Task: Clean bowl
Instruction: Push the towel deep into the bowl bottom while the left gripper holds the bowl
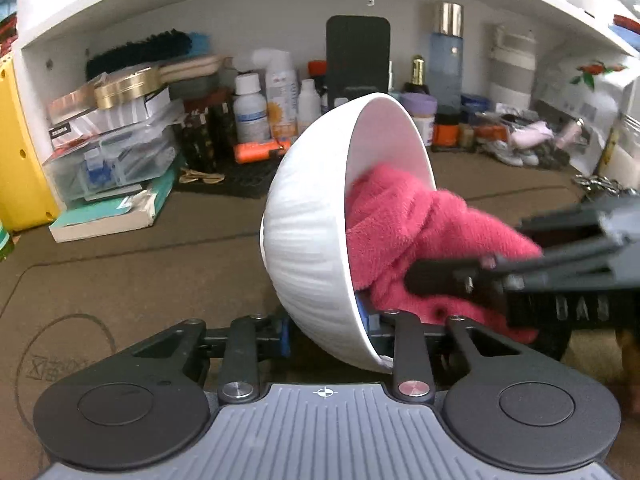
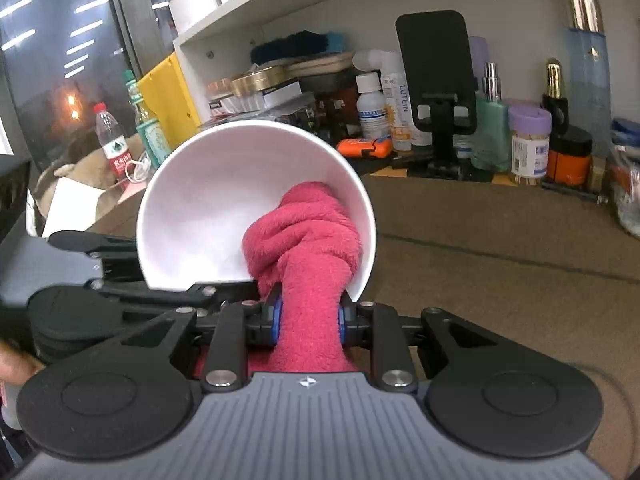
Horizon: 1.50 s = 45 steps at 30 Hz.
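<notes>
Holding the white bowl (image 1: 320,232) tipped on its side above the brown mat (image 1: 140,264), your left gripper (image 1: 332,332) is clamped on its lower rim. Only your right-wrist view shows the bowl's bare interior, and your right gripper (image 2: 308,314) clamped on the pink cloth (image 2: 308,240) stuffed inside.

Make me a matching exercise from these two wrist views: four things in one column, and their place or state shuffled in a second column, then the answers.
Column one:
1. white bowl
2. pink cloth
3. left gripper
4. orange case

Column two:
A. lying on the desk below the shelf, beside white bottles
B. gripping the bowl's rim
C. tipped on its side, held above the desk
D. bunched up, pressed inside the bowl

Pairs: 1-C, 2-D, 3-B, 4-A
</notes>
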{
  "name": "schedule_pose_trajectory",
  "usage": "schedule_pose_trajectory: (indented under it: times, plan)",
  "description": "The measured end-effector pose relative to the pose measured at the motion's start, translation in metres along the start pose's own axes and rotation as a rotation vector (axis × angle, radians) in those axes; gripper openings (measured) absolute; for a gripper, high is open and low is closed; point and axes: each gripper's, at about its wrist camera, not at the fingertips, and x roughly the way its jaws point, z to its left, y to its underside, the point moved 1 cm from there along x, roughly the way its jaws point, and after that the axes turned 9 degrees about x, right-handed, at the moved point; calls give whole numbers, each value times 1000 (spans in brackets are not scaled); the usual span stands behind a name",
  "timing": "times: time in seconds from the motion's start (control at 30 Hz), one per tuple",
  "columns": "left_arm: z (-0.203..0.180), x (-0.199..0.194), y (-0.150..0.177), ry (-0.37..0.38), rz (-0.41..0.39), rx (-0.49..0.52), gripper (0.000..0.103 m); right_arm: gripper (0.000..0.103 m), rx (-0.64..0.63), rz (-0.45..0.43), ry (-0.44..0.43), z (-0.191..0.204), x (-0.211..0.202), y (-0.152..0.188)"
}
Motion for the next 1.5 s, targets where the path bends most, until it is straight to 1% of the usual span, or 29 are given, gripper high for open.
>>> schedule_pose_trajectory:
  times: [0.17,0.2,0.27,0.33,0.37,0.43,0.47,0.5,0.57,0.6,0.63,0.67,0.7,0.73,0.77,0.8,0.83,0.9,0.97,1.0,1.1,1.17,1.2,1.23,1.27,1.3,1.33,1.4,1.5]
  plan:
    - [2,-4,2,-5,18,28,32,24,-126,-18,25,26,-1,-30]
    - [4,-4,2,-9,22,30,32,24,-182,-20,21,35,0,-31]
    - [10,-6,4,-14,28,36,32,24,-328,-23,-17,60,-2,-28]
    - [17,-8,5,-12,39,51,32,24,-455,-16,-99,81,-10,-18]
    - [19,-9,5,-7,43,62,32,24,-498,-7,-117,89,-14,-14]
    - [22,-13,4,5,58,116,32,23,-554,22,-118,99,-21,-5]
    - [22,-14,3,8,65,146,32,23,-542,35,-119,98,-24,-4]
    - [22,-15,1,13,73,179,32,23,-500,47,-122,94,-28,-5]
    - [22,-16,-3,24,88,254,32,23,-352,73,-126,76,-28,-7]
    - [20,-16,-6,31,97,314,32,24,-261,82,-124,64,-24,-5]
    - [18,-16,-8,30,103,347,33,24,-148,95,-119,47,-17,-2]
    - [14,-16,-13,23,120,426,33,24,-80,101,-105,36,-12,1]
    - [10,-16,-17,12,130,479,33,24,-30,102,-85,26,-6,6]
    - [9,-16,-20,-5,124,476,37,24,33,102,-67,13,1,13]
    - [8,-16,-22,-22,119,473,39,25,93,94,-70,3,4,18]
    - [8,-16,-24,-38,111,459,45,26,152,79,-89,-5,5,22]
    - [8,-15,-23,-57,97,419,57,26,201,64,-105,-12,5,25]
    - [11,-11,-18,-110,70,334,72,27,263,41,-126,-20,4,30]
    - [16,-5,-12,-117,70,238,73,27,268,34,-125,-21,4,34]
    - [18,-1,-7,-109,70,163,74,27,263,32,-122,-20,4,34]
    - [24,4,4,-123,44,-6,76,27,239,24,-112,-17,1,34]
    - [28,5,10,-109,27,-102,75,27,229,17,-107,-16,-2,33]
    - [30,5,14,-90,5,-152,69,26,217,11,-100,-17,-4,33]
    - [31,5,17,-72,-10,-170,55,26,186,4,-89,-14,-6,31]
    - [30,3,17,-63,-16,-161,44,26,158,0,-80,-10,-7,27]
    - [28,1,15,-57,-16,-137,38,25,120,-5,-71,-5,-9,23]
    - [28,-1,13,-57,-7,-114,36,24,59,-6,-49,2,-11,19]
    - [26,-4,10,-46,4,-32,34,24,-61,3,2,16,-13,13]
    - [22,-9,6,-24,33,72,34,24,-210,18,40,36,-15,0]
